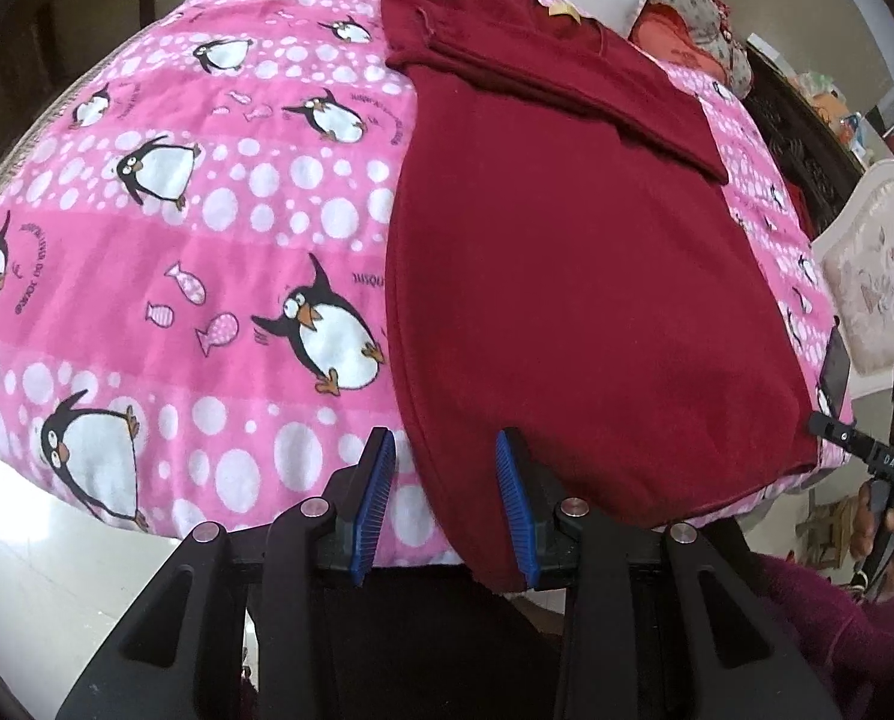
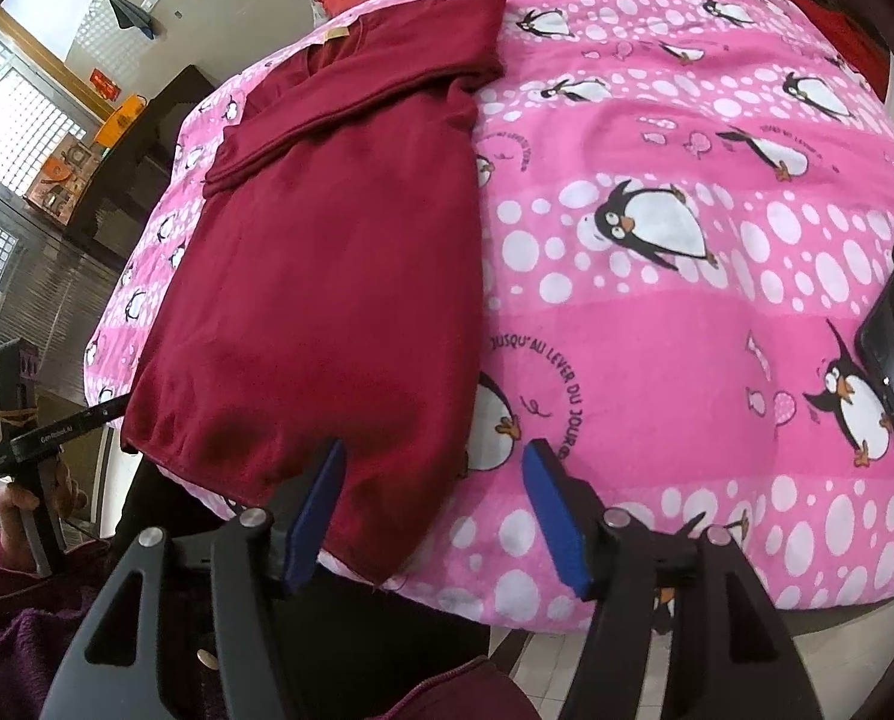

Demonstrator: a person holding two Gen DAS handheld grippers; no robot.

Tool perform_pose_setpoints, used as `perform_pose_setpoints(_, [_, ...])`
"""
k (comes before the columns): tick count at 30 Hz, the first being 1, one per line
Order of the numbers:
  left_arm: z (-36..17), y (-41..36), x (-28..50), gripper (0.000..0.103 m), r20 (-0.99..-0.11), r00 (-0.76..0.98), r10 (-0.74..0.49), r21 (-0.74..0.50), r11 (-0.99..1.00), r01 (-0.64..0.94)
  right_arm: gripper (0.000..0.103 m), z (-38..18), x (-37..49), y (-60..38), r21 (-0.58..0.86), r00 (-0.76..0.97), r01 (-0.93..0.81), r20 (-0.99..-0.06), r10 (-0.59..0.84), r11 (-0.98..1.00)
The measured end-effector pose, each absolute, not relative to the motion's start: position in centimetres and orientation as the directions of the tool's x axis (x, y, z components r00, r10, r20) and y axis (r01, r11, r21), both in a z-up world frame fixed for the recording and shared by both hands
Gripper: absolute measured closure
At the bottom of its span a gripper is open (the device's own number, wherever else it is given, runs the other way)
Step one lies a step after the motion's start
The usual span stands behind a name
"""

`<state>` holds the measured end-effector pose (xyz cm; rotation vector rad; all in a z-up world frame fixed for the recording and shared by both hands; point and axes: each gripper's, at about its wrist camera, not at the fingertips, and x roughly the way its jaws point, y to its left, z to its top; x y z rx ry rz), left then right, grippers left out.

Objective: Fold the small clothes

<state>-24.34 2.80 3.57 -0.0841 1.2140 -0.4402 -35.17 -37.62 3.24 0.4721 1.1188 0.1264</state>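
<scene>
Already narrowed, the maroon garment point(image 1: 573, 276) is lying lengthwise on the pink penguin blanket point(image 1: 165, 228), a sleeve folded across its far end and its hem drooping over the near edge. Both the left gripper point(image 1: 447, 450) and the right gripper point(image 2: 435, 468) are hovering open at the hem's two near corners, pads not pressing cloth. If either is catching only the top layer or the blanket beneath, the fold is likely coming apart or dragging askew.
</scene>
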Motion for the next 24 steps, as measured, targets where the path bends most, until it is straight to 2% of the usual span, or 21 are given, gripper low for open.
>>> perform_pose_setpoints(24, [2.3,2.1,-24.5,0.089,-0.902,0.261,-0.344,-0.269,0.920,0.285,0.029,3.0,-34.9,-37.3,0.442,0.448,0.127,-0.824,0.346,0.888])
